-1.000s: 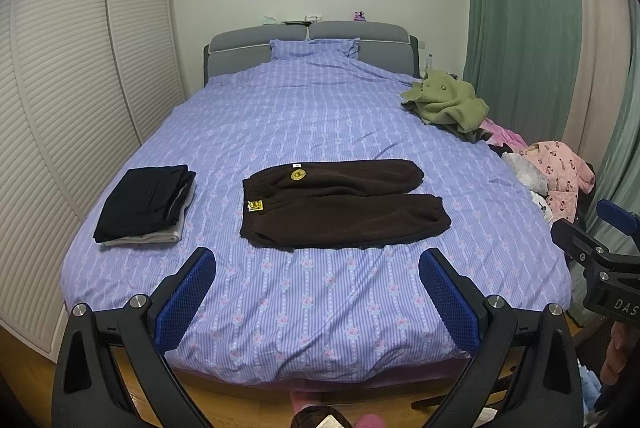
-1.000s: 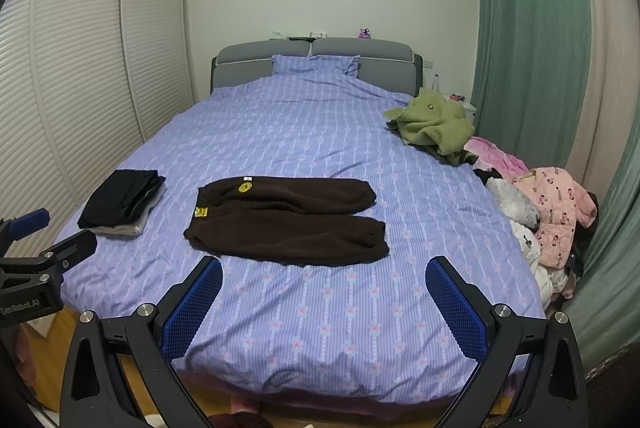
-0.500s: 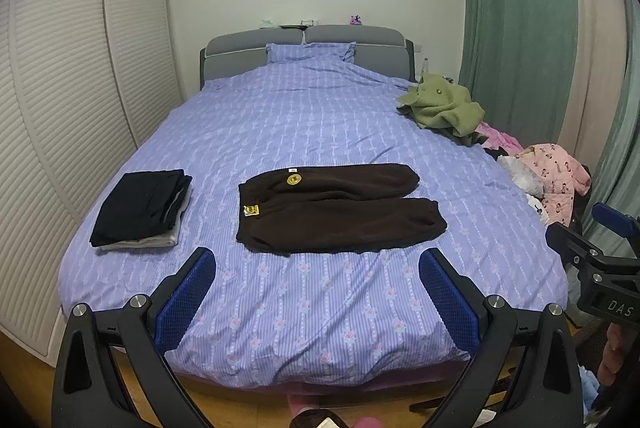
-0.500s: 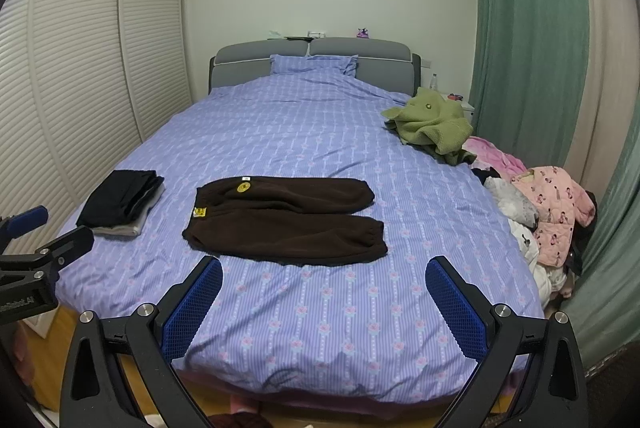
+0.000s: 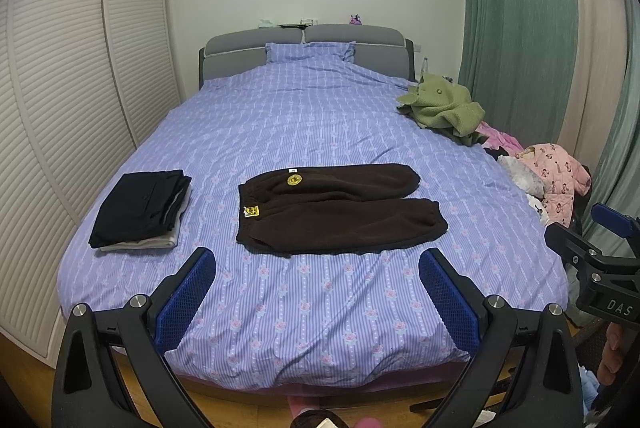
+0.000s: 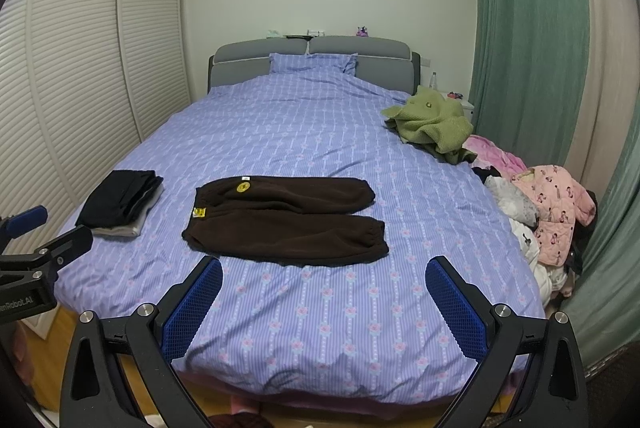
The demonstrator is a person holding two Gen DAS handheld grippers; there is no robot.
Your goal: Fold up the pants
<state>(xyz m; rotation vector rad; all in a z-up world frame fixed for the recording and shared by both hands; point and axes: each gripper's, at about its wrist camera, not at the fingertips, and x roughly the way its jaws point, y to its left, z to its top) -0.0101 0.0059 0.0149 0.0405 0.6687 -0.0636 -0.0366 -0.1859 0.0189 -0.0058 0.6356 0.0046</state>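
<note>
1. Both grippers have drawn back a little from the bed (image 5: 320, 132) since the earlier frames: more of its foot edge and the wood floor shows beneath them, and the garments sit slightly farther off. Nothing on the cover has shifted.
2. Bed, lilac striped duvet with rose print, grey headboard; it bears every item below.
3. Brown fleece pants (image 5: 336, 208), the task piece, laid flat and sideways near the foot of the bed, waistband to the left with two yellow patches, both cuffed legs running right, apart from each other, not yet folded.
4. Loose pile of clothes on the right edge: olive-green garment (image 5: 442, 106), pink printed jacket (image 5: 558, 174).
5. Stack of folded dark clothes (image 5: 140, 208) at the left, well apart from the pants.
6. Left gripper (image 5: 316, 292), jaws spread wide, holding nothing, short of the bed's foot.
7. Right gripper (image 6: 324, 302), likewise spread and empty.
8. Step in hand, by my reading: approach, before the first fold. Next move likely calls for reaching in to pinch waistband and cuff of one leg and lay it over the other.
</note>
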